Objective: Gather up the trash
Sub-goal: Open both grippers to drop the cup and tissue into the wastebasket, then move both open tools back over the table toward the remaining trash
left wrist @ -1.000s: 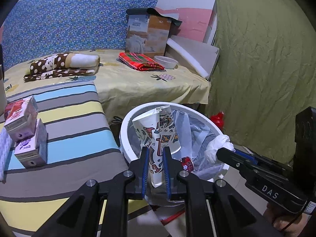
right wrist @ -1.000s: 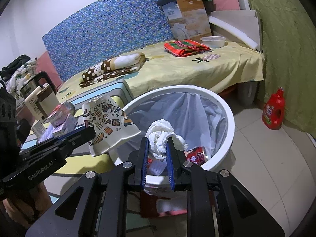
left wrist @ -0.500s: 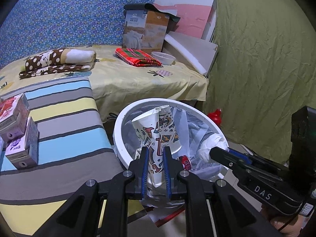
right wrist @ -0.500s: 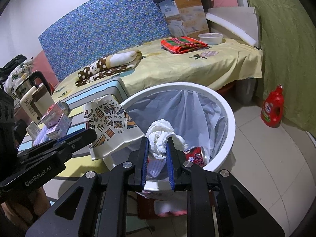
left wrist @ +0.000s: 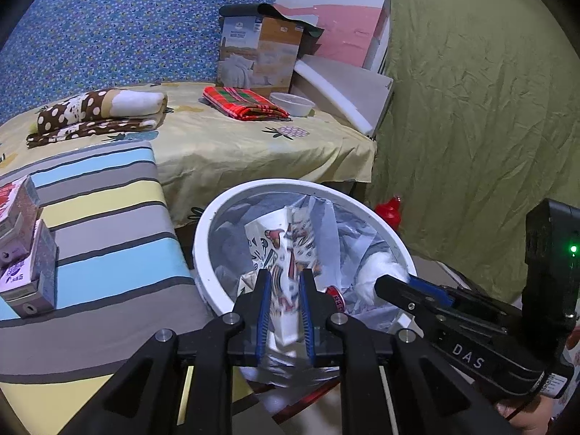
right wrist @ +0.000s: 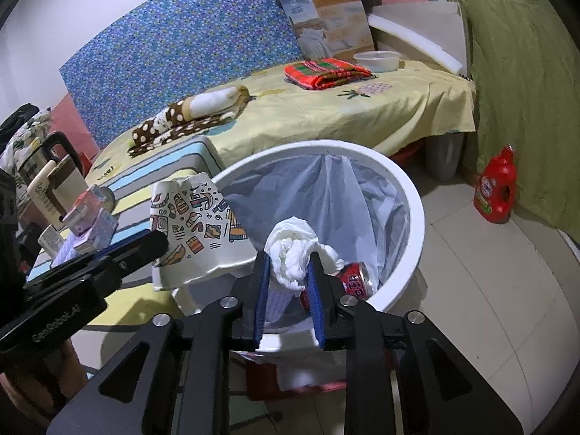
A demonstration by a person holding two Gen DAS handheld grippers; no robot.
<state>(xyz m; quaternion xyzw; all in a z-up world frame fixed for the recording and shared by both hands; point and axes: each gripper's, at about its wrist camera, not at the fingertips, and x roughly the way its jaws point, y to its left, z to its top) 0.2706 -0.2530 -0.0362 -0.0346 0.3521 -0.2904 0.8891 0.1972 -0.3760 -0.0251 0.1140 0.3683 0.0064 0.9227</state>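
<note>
A white bin (left wrist: pixel 203 239) with a grey liner stands beside the striped table. My left gripper (left wrist: pixel 284 279) is shut on a crushed patterned paper cup (left wrist: pixel 286 253), which it holds over the bin's near side. In the right wrist view the cup (right wrist: pixel 192 217) hangs by the rim (right wrist: pixel 417 217), in the left gripper (right wrist: pixel 137 250). My right gripper (right wrist: pixel 288 275) is over the bin. Its jaws are opening, and a crumpled white tissue (right wrist: pixel 290 253) still touches both pads. A red can (right wrist: pixel 357 279) lies in the bin. The left wrist view shows the right gripper (left wrist: pixel 395 286) and tissue (left wrist: pixel 377 272).
A striped cloth covers the table (left wrist: pixel 108 224) at the left, with small cartons (left wrist: pixel 25 272) on it. A bed with a yellow sheet (left wrist: pixel 235 145) stands behind the bin. A red detergent bottle (right wrist: pixel 496 192) stands on the tiled floor by a green curtain (left wrist: pixel 471 108).
The right gripper's jaws have parted a little around the tissue, which stays between them. The left gripper keeps its hold on the cup, which sits slightly lower against the bin.
</note>
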